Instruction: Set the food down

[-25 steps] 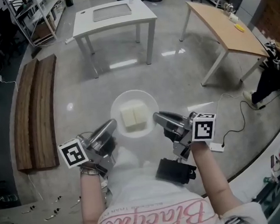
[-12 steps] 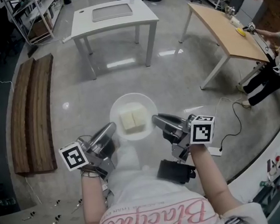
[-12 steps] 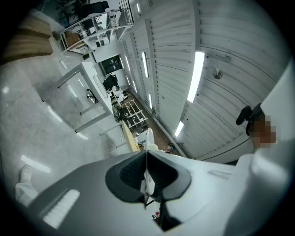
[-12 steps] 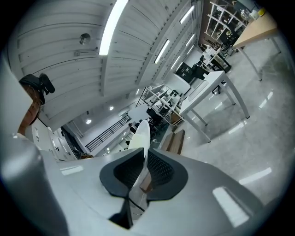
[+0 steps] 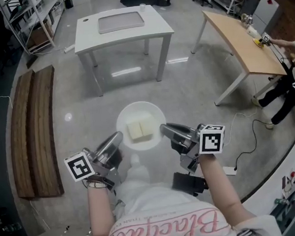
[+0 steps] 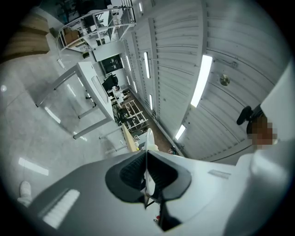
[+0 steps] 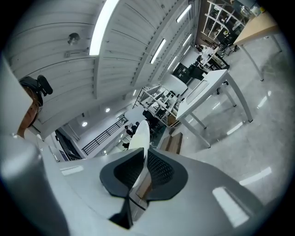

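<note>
Since a second ago the white table (image 5: 155, 25) sits lower and larger in my head view, and the plate (image 5: 137, 110) has dropped slightly in the frame along with both grippers. I see the left gripper (image 5: 117, 137) pinching the plate's left rim and the right gripper (image 5: 164, 129) pinching its right rim. Each gripper view shows the thin white edge clamped between the jaws. Two pale blocks of food (image 5: 140, 130) lie side by side on the plate, held above the grey floor (image 5: 196, 90), well short of the table.
</note>
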Motion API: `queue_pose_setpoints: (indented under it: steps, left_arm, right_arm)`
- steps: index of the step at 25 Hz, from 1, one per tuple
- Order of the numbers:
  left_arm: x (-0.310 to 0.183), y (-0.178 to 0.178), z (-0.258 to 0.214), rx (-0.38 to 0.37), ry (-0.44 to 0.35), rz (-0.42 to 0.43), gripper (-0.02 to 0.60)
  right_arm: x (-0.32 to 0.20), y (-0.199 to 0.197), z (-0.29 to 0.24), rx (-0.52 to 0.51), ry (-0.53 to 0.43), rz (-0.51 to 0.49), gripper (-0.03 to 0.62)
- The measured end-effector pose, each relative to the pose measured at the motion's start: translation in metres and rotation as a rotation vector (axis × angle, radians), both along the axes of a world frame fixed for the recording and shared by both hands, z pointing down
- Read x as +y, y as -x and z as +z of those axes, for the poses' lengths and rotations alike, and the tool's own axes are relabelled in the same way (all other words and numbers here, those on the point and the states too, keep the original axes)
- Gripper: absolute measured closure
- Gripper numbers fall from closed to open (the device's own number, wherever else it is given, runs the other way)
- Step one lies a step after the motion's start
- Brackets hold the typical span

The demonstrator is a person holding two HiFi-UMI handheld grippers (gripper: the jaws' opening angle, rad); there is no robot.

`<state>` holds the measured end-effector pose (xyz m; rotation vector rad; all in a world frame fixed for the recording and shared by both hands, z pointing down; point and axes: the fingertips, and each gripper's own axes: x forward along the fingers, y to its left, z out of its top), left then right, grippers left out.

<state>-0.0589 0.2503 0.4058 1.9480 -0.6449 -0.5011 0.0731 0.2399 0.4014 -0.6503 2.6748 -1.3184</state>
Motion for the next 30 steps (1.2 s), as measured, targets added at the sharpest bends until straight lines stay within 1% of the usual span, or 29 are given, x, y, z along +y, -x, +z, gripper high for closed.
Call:
queue_pose_setpoints:
  steps: [4,9,14,19,22,27,30]
  left_arm:
    - [-0.035,0.008,-0.002,0.0,-0.003,0.011,0.571]
    - [-0.07,0.017,-0.001,0.021,0.013,0.025,0.571]
    - [-0.105,0.022,0.0,0.009,0.019,0.056,0.571]
    - [-0.141,0.028,0.0,-0.008,0.005,0.072,0.571]
    - [-0.156,0.03,-0.002,-0.012,0.007,0.079,0.571]
    - [-0.174,0.032,-0.002,0.039,0.025,0.081,0.569]
    - [-0.186,0.03,0.0,0.024,0.028,0.08,0.569]
  right_arm:
    - [-0.034,0.008,-0.003,0.002,-0.005,0.007,0.566]
    - [-0.067,0.017,0.0,0.006,0.011,0.025,0.566]
    - [-0.099,0.022,0.001,-0.003,0.015,0.049,0.566]
    - [-0.131,0.028,0.002,-0.019,0.011,0.077,0.566]
    - [-0.145,0.03,0.0,-0.026,0.013,0.087,0.566]
    - [-0.161,0.032,0.001,-0.034,0.025,0.092,0.568]
    - [-0.173,0.03,0.004,-0.027,0.033,0.093,0.568]
